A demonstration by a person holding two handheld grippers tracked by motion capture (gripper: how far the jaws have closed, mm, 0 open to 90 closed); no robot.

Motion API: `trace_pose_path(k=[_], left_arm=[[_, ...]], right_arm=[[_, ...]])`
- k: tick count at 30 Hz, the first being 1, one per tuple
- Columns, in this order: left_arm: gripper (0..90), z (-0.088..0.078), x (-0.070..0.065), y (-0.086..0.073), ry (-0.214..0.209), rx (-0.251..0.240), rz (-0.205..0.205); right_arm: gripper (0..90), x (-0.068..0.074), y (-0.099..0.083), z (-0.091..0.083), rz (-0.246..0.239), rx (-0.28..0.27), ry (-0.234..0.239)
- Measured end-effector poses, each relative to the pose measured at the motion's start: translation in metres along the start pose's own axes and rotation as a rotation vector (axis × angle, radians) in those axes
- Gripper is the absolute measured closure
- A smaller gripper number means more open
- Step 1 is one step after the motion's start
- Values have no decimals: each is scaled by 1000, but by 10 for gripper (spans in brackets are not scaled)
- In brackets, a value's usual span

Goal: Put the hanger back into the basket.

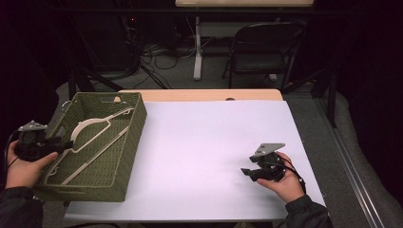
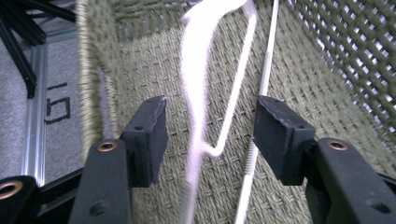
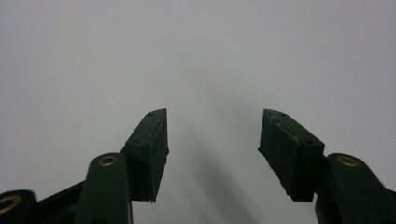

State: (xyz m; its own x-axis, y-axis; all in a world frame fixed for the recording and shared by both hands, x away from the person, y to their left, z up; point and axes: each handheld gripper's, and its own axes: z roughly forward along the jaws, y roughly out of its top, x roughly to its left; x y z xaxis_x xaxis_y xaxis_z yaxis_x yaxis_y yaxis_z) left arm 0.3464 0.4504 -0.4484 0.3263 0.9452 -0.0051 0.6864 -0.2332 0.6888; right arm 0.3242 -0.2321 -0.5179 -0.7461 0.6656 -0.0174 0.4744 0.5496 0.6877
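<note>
Hanger (image 1: 97, 137) lies in the green basket (image 1: 130, 142) at the table's (image 1: 209, 142) left edge. Left gripper (image 2: 210, 135) hangs spread wide around it — probably about to pinch. Right gripper (image 1: 247, 172) waits near the right edge, spread too.

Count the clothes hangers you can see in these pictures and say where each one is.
1. A single white clothes hanger lies inside the green woven basket at the table's left end, its hook toward the far end. The open left gripper points at it. None other is visible.
</note>
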Motion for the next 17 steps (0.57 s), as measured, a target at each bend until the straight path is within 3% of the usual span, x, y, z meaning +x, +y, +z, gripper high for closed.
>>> trace_pose_path(k=[3, 6, 11, 16, 17], left_arm=[[439, -11, -5, -1, 5, -19, -3], [428, -21, -20, -1, -2, -52, -1], [418, -33, -62, -2, -65, -111, 54], [408, -43, -113, -7, -140, -179, 103], [406, -43, -113, -7, -140, -179, 103]], right_arm=[[416, 0, 0, -1, -1, 3, -2], [416, 0, 0, -3, -5, 16, -8], [415, 3, 0, -7, -4, 1, -16], [414, 5, -5, -14, -1, -37, -29], [414, 5, -5, -14, -1, -37, -29]])
